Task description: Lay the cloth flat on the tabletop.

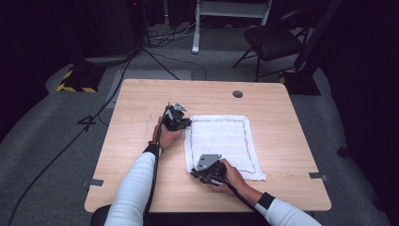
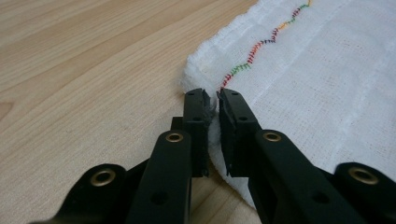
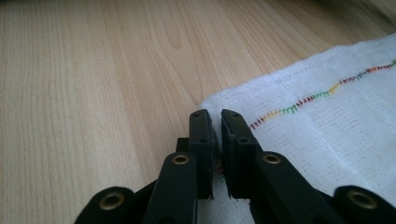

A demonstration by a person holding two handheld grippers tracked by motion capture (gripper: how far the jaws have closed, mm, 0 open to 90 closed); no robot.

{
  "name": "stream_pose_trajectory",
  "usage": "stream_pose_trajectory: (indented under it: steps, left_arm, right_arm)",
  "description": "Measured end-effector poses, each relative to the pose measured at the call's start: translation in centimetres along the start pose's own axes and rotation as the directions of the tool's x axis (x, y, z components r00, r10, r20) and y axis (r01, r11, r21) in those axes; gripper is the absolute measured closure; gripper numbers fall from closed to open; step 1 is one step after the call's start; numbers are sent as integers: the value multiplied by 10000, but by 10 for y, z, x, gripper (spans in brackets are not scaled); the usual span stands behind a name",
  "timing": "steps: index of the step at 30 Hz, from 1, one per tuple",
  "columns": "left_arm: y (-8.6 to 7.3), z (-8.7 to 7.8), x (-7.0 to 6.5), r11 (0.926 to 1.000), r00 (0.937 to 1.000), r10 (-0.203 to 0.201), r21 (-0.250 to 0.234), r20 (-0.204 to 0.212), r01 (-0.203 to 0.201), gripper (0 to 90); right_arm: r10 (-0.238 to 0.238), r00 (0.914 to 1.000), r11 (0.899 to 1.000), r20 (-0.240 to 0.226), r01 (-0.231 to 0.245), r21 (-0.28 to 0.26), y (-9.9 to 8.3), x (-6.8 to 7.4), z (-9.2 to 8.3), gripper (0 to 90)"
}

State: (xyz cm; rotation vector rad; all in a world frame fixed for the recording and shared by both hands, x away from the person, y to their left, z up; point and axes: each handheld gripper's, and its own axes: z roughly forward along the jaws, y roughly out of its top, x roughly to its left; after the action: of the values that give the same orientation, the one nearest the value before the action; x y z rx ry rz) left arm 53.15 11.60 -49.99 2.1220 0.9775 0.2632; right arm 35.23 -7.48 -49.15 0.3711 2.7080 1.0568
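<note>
High view alone shows both claws pinching the cloth [image 1: 221, 141] at separate corners.

The person wears long white sleeves [image 1: 134, 188] with a black band at each wrist. Each hand carries a black two-jaw gripper: the left gripper [image 2: 211, 100] and right gripper [image 3: 217, 119] share flat matte-black jaws with brass-coloured rivets, grey three-cornered top plates and trailing black cables.

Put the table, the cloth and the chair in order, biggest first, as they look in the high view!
1. Table, biggest.
2. Cloth.
3. Chair, smallest. It stands farther from the camera, so its real size against the cloth is unsure.
</note>
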Motion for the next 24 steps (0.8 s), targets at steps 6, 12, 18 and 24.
stream_pose_trajectory:
  steps: [6,12,18,24]
  left_arm:
    - [1,-6,1,9998,9998,190,-110,-26,-191,857]
    - [3,-18,2,9987,9996,259,-433,-75,-262,862]
    - [3,-29,3,9971,9997,234,-724,-82,-239,864]
    - [0,-37,7,9960,9998,94,-890,-196,-111,865]
  right_arm:
    - [-20,10000,9999,-77,19,-164,1,-2,-3,847]
    - [-140,9999,9992,-33,139,-376,5,-2,-7,850]
    - [-245,9996,9985,-100,240,-489,9,-1,-10,851]
    - [-408,9990,9973,-154,398,-619,14,1,-9,852]
